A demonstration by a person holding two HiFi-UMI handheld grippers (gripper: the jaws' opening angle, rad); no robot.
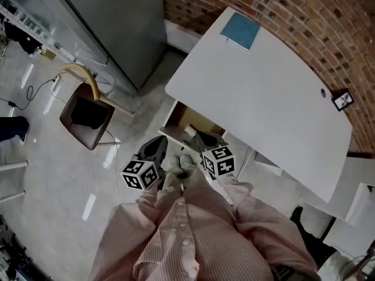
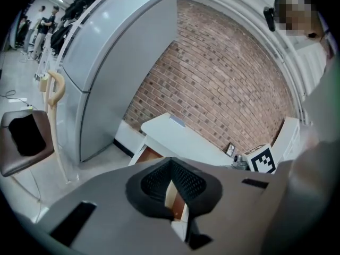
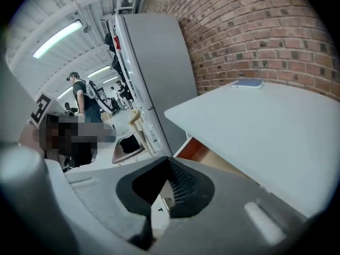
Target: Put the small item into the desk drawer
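I see the small pale item [image 1: 189, 131] lying inside the open wooden drawer [image 1: 201, 120], towards the drawer's front edge. It is too small for me to tell what it is. The drawer is pulled out from under the near left corner of the white rectangular desk [image 1: 263, 92].

The left gripper [image 1: 155, 146] and the right gripper [image 1: 206, 139] both hang just in front of the drawer, above its front edge, and neither touches the item. In the left gripper view the black ribbed pads [image 2: 188, 182] meet at their tips with nothing pinched between them. In the right gripper view the pads [image 3: 183, 187] are pressed together in the same way, also on nothing. The two marker cubes sit close to each other, near the pink striped sleeves [image 1: 193, 233] of the person who holds the grippers.

On the desk, a flat blue-green notebook [image 1: 240, 30] lies at the far left corner, and a small framed card with a black-and-white pattern [image 1: 343, 100] stands at the far right edge, against the red brick wall [image 1: 293, 16]. To the left of the desk stands a tall grey metal cabinet [image 1: 117, 22]. Further left, on the pale floor, is a brown chair with a curved wooden back [image 1: 88, 119]. In the gripper views, people stand far in the background of the hall.
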